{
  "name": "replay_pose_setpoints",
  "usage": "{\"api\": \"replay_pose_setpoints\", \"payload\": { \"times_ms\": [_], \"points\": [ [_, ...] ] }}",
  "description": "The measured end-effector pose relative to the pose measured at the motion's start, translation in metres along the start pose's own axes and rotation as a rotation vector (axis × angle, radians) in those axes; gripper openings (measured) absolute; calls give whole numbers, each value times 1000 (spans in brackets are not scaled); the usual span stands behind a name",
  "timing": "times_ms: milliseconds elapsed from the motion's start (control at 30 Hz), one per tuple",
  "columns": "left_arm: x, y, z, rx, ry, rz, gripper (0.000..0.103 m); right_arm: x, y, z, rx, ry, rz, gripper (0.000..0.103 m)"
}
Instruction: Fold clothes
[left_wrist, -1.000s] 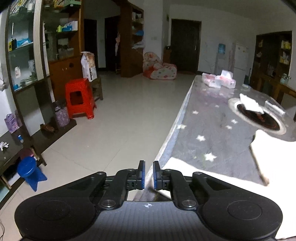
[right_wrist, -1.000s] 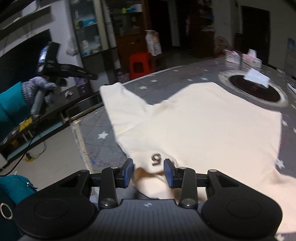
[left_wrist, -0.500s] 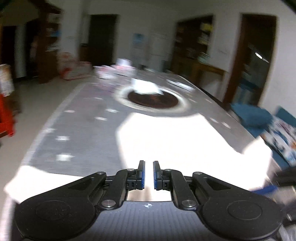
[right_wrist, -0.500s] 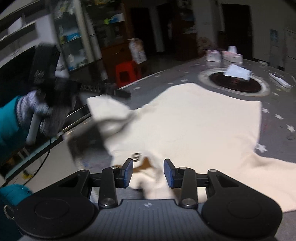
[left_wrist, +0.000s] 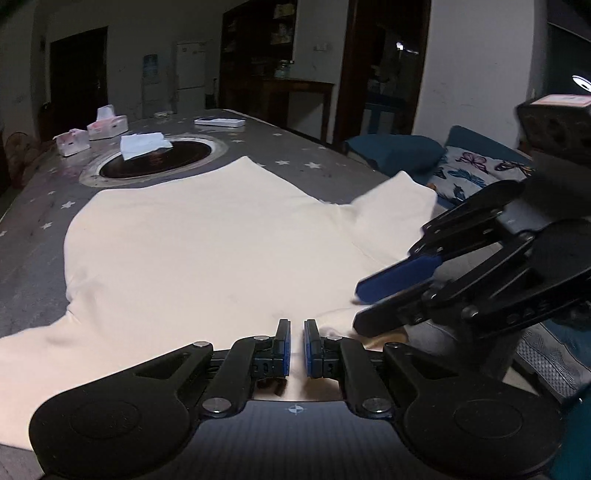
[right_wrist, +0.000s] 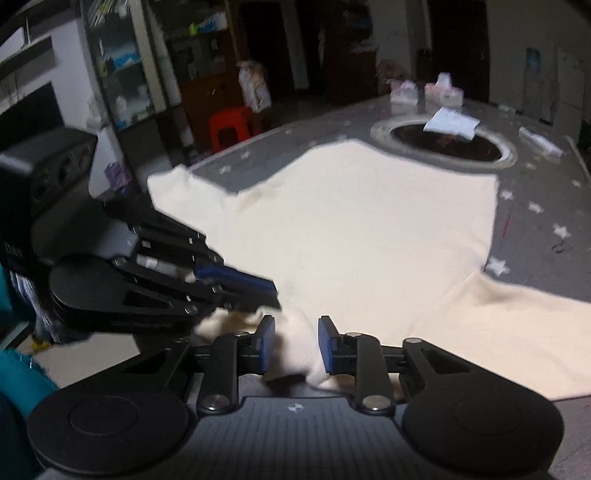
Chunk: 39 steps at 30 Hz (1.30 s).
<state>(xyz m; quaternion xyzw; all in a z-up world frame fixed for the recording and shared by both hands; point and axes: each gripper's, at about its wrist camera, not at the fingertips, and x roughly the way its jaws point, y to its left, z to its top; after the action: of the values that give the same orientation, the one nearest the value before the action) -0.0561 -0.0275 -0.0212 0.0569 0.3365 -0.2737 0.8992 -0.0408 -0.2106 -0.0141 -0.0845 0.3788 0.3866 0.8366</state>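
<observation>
Where the cream shirt (left_wrist: 207, 240) lies, it covers most of the near end of the grey counter (left_wrist: 33, 206) with white stars. It is spread out flat, with one sleeve going off to each side. The cloth is plain and smooth over the body, and it bunches up a little at the near edge by the collar, where a bit of brown shows inside. The far hem lies close to a round dark hole (left_wrist: 155, 160) in the counter.

Both tongs are at that near edge, close together. The left tongs (left_wrist: 296, 349) have a thin gap between the blue pads, and I cannot tell if any cloth is in the gap. The right tongs (right_wrist: 296, 345) are open wider, and a bump of the cream cloth sits between their pads. In the left view the right tongs reach in from the side and touch the cloth near the collar.

On the hole rests a white folded paper (left_wrist: 144, 144). Past it stand two tissue boxes (left_wrist: 92, 133). Off to one side of the room is a red stool (right_wrist: 232, 127), and a blue cushion (left_wrist: 397, 154) is on the other side.
</observation>
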Motion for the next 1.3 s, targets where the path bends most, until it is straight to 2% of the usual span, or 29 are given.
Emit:
{"api": "replay_pose_setpoints", "payload": {
  "times_ms": [67,233,400,667,933,1067,1167,1300],
  "points": [
    [-1,1,-2,-4,3,-7,8,1,1,-2,-16,19,14,25],
    [-4,3,6,-9,4,-16,9,-18,-17,-2,53,-23,-3,25],
    [-4,2,26,-6,-29,-31,9,-40,-47,-6,137,-69,-96,25],
    [28,-15,50,-7,-32,-83,9,-63,-117,-16,271,-118,-322,25],
    [53,-33,43,1,32,-127,9,-57,-149,-43,322,-71,-383,25],
    [55,-34,41,4,43,-126,9,-70,-163,-49,374,-102,-431,25],
    [56,-35,40,6,50,-125,9,-80,-186,-59,477,-138,-480,26],
    [58,-37,39,8,58,-124,9,-90,-212,-73,600,-191,-495,37]
  ]
}}
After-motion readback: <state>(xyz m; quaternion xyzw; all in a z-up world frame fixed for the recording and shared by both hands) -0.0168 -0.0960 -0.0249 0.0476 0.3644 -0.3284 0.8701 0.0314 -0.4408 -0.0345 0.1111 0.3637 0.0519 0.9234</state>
